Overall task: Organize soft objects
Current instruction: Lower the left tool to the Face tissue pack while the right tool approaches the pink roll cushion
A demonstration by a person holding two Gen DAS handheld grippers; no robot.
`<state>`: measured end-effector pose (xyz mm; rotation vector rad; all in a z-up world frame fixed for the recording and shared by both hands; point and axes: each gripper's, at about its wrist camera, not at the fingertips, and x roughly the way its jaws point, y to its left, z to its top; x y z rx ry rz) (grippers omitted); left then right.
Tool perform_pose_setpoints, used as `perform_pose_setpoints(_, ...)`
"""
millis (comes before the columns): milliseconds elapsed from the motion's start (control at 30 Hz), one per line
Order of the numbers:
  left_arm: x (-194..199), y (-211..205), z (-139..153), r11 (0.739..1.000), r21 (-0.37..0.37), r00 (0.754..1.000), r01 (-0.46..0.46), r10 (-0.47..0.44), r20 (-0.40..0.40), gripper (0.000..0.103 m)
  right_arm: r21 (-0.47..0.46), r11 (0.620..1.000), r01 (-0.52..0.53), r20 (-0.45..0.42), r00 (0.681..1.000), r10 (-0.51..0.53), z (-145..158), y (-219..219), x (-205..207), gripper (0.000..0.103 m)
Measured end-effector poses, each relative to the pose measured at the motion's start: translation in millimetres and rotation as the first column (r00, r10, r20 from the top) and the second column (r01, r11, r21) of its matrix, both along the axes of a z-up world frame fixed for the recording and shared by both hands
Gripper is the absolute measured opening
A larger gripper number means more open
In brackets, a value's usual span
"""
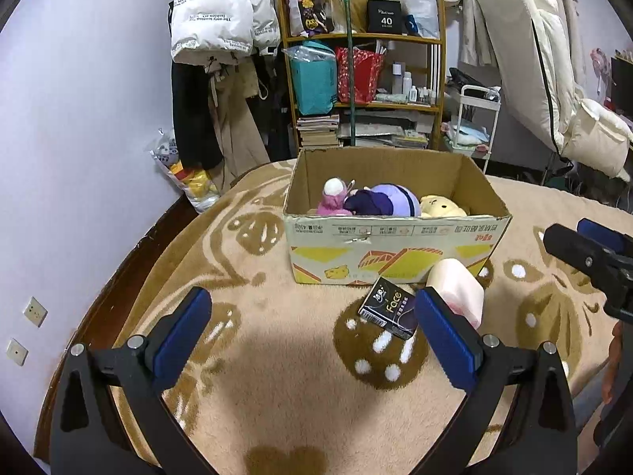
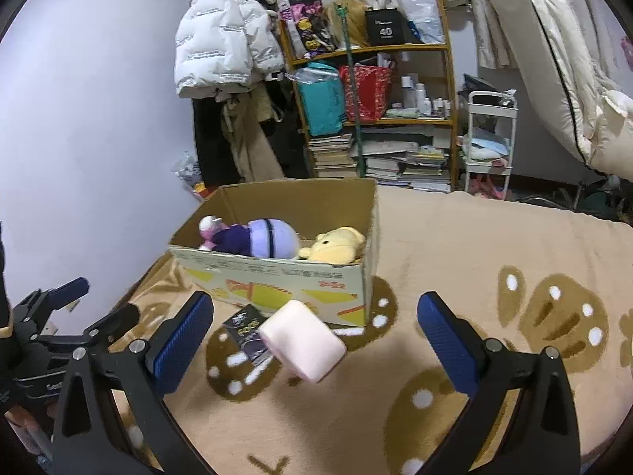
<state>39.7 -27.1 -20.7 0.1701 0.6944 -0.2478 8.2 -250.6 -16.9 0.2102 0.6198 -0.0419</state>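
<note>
I have both tools hovering over the beige patterned blanket (image 2: pixel 455 245) with nothing in either: the left gripper (image 1: pixel 312 330) has its blue-padded fingers spread wide, and the right gripper (image 2: pixel 316 334) is just as wide apart. The open cardboard box with yellow print (image 1: pixel 395 245) already holds a purple-and-lavender plush doll (image 1: pixel 379 200), a small pink-and-white plush (image 1: pixel 334 196) and a yellow bear plush (image 2: pixel 336 243). Still outside, just in front of the box, lie a pale pink soft block (image 2: pixel 302 346) and a dark rectangular tissue pack printed "Face" (image 1: pixel 389 310); they look to be touching, though from the left view my own finger covers part of the block, so I can't be sure. My worry is the next grab: closing the right gripper on the pink block could drag the tissue pack along or nudge it under the box edge, and a squashy block pinched off-centre may squirm out over the box rim.
</note>
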Motion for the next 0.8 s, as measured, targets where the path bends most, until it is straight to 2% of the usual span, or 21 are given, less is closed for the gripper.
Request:
perform_pose_setpoints(200, 3.6, -7.5, -7.0, 1.000, 0.022, 1.000, 0.013, -0.012, -0.011, 0.101, 0.032, 0.999, 0.018, -0.012, 1.000, -0.018, -6.6, -8.2, 8.4, 0.103)
perform_pose_setpoints(600, 23.6, -21.6, -29.0, 0.997, 0.080, 0.998, 0.012, -0.007, -0.061, 0.101, 0.023, 1.000, 0.014, -0.036, 0.999, -0.013, -19.4, -6.8, 28.5, 0.103)
perform_pose_setpoints(800, 35.6, -29.9, -42.7, 0.995, 0.098, 0.995, 0.032, -0.022, -0.094, 0.101, 0.028, 1.000, 0.007, -0.077, 0.997, -0.004, -32.6, -6.1, 41.2, 0.103)
